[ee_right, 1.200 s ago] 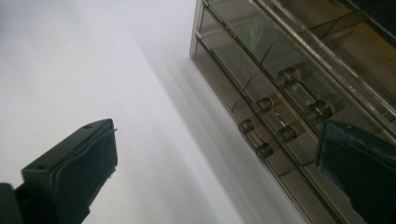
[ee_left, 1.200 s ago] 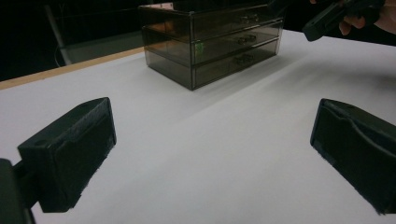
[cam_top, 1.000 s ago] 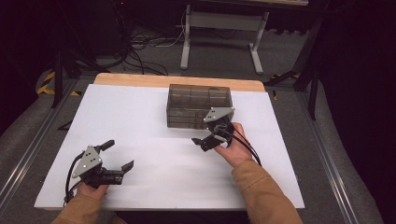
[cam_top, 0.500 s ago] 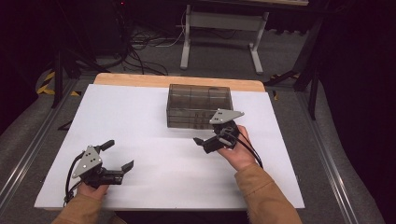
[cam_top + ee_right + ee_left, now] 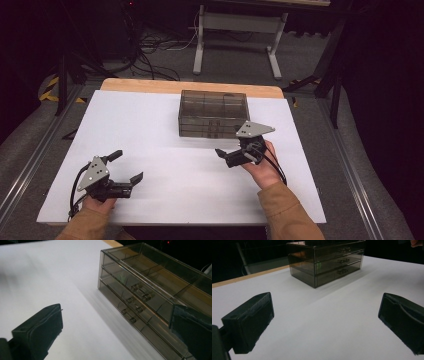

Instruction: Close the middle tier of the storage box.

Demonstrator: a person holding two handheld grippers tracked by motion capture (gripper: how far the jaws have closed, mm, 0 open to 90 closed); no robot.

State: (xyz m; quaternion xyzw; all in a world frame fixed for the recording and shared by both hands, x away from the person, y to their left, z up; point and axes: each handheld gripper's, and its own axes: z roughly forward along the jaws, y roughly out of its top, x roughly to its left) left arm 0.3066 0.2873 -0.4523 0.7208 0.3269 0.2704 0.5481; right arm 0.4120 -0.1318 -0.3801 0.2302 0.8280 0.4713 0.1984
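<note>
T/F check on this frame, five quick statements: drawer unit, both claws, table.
1. The smoked clear drawer unit has three drawers, all pushed in. True.
2. The left claw is shut on a drawer handle. False: its jaws stand wide apart over bare white table, far from the unit.
3. The right claw is the one nearer the drawer unit. True.
4. The right claw is shut. False: the right gripper view shows its jaws spread, nothing between them.
5. The drawer unit sits at the near edge of the table, by the person. False: it sits toward the far edge.
</note>
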